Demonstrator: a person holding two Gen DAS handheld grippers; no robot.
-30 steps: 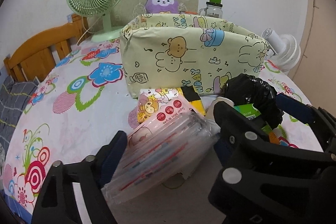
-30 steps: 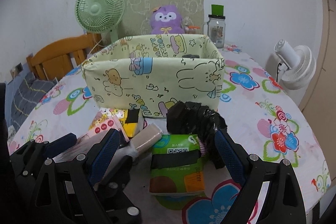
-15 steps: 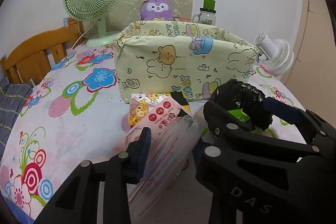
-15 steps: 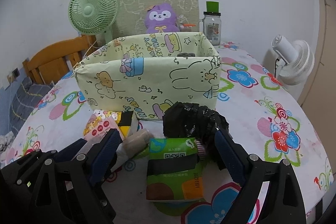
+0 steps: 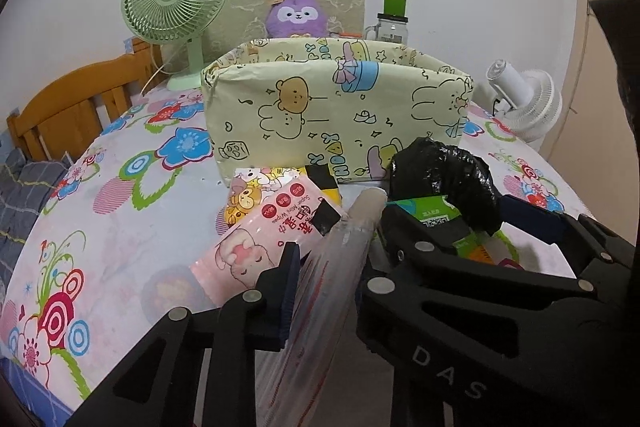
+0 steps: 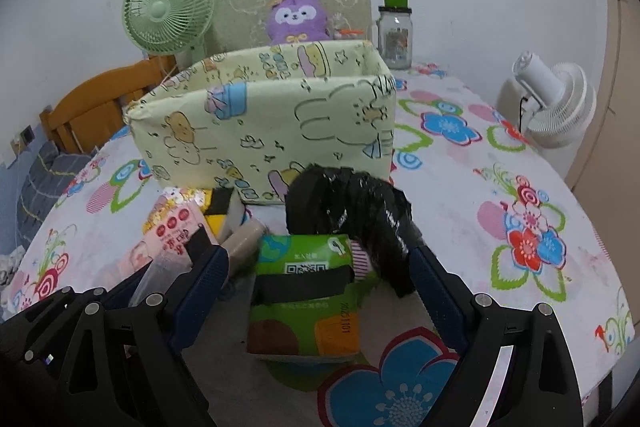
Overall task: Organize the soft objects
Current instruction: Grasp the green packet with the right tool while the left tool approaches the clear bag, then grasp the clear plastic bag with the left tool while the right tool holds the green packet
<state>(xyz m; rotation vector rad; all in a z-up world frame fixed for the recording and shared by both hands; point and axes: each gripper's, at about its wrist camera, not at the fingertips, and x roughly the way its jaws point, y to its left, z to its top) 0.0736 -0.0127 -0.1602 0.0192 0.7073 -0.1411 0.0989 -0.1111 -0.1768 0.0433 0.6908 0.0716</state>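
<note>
My left gripper (image 5: 338, 247) is closing its jaws on a clear plastic packet (image 5: 328, 291) with red stripes, which stands on edge, pinched between the pads. Just ahead lie a pink wipes pack (image 5: 256, 239), a yellow cartoon pack (image 5: 252, 187), a beige roll (image 5: 368, 203) and a crumpled black bag (image 5: 444, 179). My right gripper (image 6: 320, 291) is open, with its blue pads on either side of a green tissue pack (image 6: 304, 311) and apart from it. The cartoon-print fabric box (image 6: 272, 131) stands behind the pile.
A green desk fan (image 6: 168, 11), a purple plush (image 6: 298, 17) and a glass jar (image 6: 394, 35) stand at the back by the wall. A white fan (image 6: 556, 107) is at the right table edge. A wooden chair (image 5: 68, 107) is on the left.
The left jaws have come together on the clear packet, tipping it from flat onto its edge. The right gripper stays wide around the green pack.
</note>
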